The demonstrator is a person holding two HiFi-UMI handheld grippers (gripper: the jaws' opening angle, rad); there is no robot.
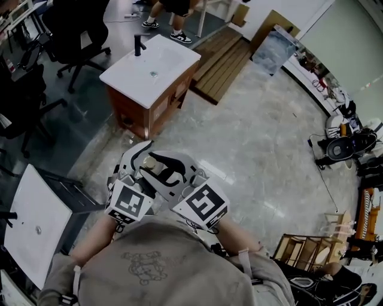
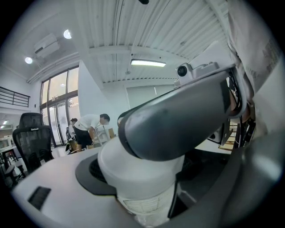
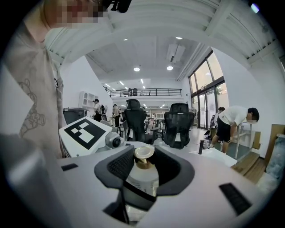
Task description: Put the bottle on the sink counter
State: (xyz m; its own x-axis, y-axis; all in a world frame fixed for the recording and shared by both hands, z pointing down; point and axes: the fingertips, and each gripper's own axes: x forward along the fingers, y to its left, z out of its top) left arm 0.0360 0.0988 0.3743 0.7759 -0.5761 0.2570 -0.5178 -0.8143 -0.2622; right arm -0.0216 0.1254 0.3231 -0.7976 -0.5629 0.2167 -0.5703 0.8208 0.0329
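A pale bottle with a gold cap (image 1: 151, 161) is held close to my chest, between both grippers. In the right gripper view the bottle (image 3: 143, 180) stands upright between the dark pads, and my right gripper (image 3: 143, 171) is shut on it. My left gripper (image 2: 142, 178) grips the white bottle body (image 2: 133, 164) from the other side, and a grey finger (image 2: 178, 120) of the right gripper crosses over it there. From the head view the left gripper (image 1: 140, 164) and the right gripper (image 1: 172, 172) meet around the bottle. The white sink counter (image 1: 128, 75) on a wooden cabinet stands farther ahead, with a black faucet (image 1: 139, 45).
A second white sink top (image 1: 33, 221) lies at the lower left. Black office chairs (image 1: 72, 30) stand at the left, wooden pallets (image 1: 224, 63) beyond the sink counter, a person's legs (image 1: 173, 18) behind it. A wooden crate (image 1: 305, 251) and gear line the right.
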